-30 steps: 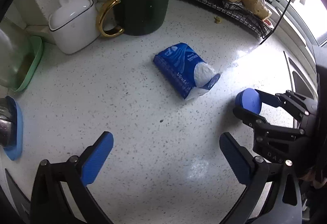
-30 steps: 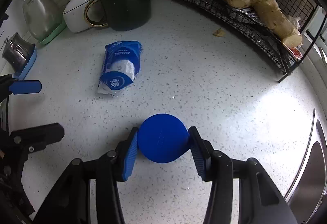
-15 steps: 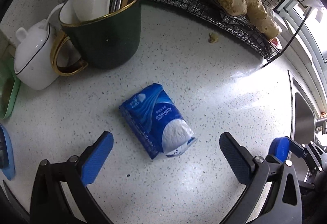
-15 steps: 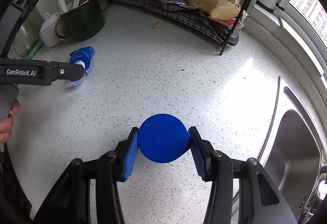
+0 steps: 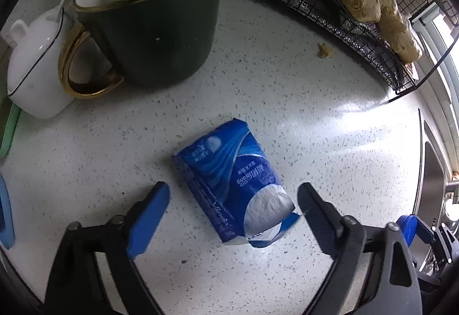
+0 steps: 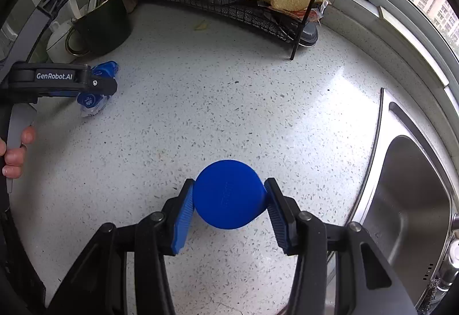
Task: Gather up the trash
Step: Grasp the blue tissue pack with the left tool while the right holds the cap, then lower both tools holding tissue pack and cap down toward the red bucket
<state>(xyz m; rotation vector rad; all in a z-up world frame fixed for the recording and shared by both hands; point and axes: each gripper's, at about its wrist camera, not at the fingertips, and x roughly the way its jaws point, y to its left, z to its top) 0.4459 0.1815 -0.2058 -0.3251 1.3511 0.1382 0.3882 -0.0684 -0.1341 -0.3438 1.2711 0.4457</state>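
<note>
Blue tissue packet (image 5: 233,188) flat on the speckled white counter (image 5: 287,119), torn white end toward the camera, lying askew between the left gripper (image 5: 232,206) fingers. Jaws apart and just been closing, packet between them, pads not yet pressing: right pad almost at the torn corner, left pad clear of the packet's long edge. Pointed steeply down over it.

Blue round cap (image 6: 228,197) clamped between the right gripper (image 6: 228,207) pads, held above bare counter, well apart from the packet and near the steel sink (image 6: 410,200).

Just behind the packet: dark green mug (image 5: 155,33) with gold rim, full of utensils; white lidded pot (image 5: 37,65) beside it; wire rack (image 5: 344,25) with ginger roots further back; a small scrap (image 5: 324,50) on the counter near the rack.

Likely risks, judged from here:
- Packet skewed to the jaw line, so closing may catch only the loose torn corner and let the soft body slip or spin out.
- Soft film may crumple and slide on the smooth counter rather than lift.
- Too low a descent may scrape fingertips on stone.
- Any jolt in the right hand may drop the cap toward the sink.
</note>
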